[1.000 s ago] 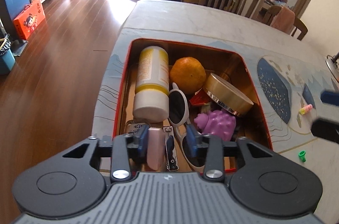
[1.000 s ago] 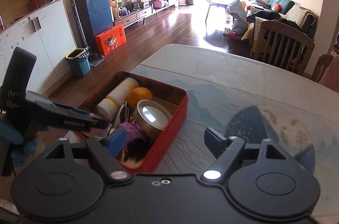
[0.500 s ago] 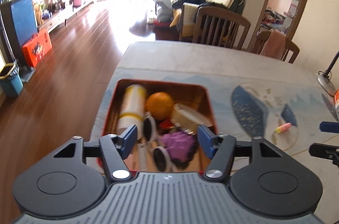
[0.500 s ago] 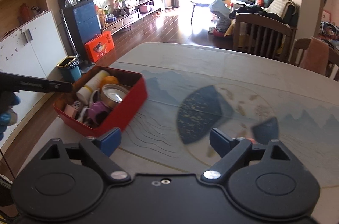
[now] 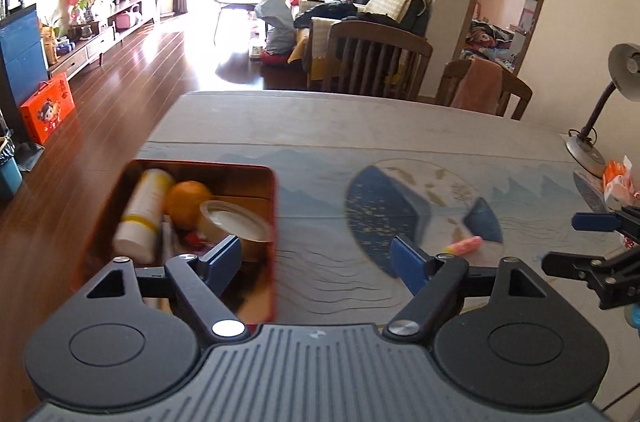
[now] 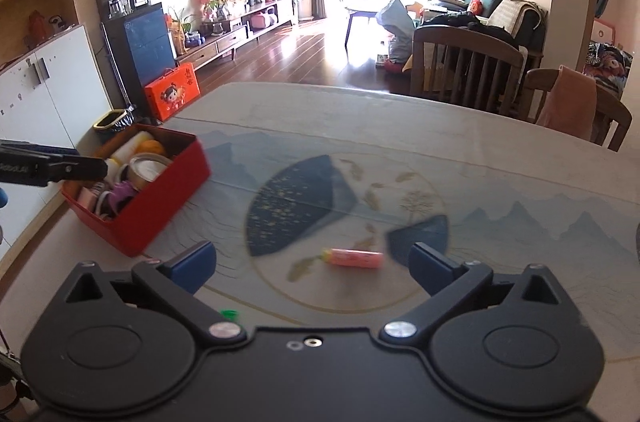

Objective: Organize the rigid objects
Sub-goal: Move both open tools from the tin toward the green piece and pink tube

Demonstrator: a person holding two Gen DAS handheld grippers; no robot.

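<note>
A red tin box (image 5: pixel 268 222) (image 6: pixel 160 198) stands at the table's left end. It holds a white and yellow bottle (image 5: pixel 140 214), an orange (image 5: pixel 186 200), a tape roll (image 5: pixel 236 222), sunglasses and a purple toy (image 6: pixel 122 194). A small pink object (image 6: pixel 352 257) (image 5: pixel 466 244) lies on the round print of the table mat. My right gripper (image 6: pixel 312 264) is open and empty, just short of the pink object. My left gripper (image 5: pixel 318 258) is open and empty, above the mat to the right of the box.
A small green piece (image 6: pixel 229 313) lies near my right gripper's left finger. A desk lamp (image 5: pixel 592 126) and an orange packet (image 5: pixel 616 178) stand at the table's right edge. Wooden chairs (image 6: pixel 464 70) stand at the far side.
My left gripper has let go inside the box, opened wide, pulled back and swung right. My right gripper has moved right from the box to the pink object.
</note>
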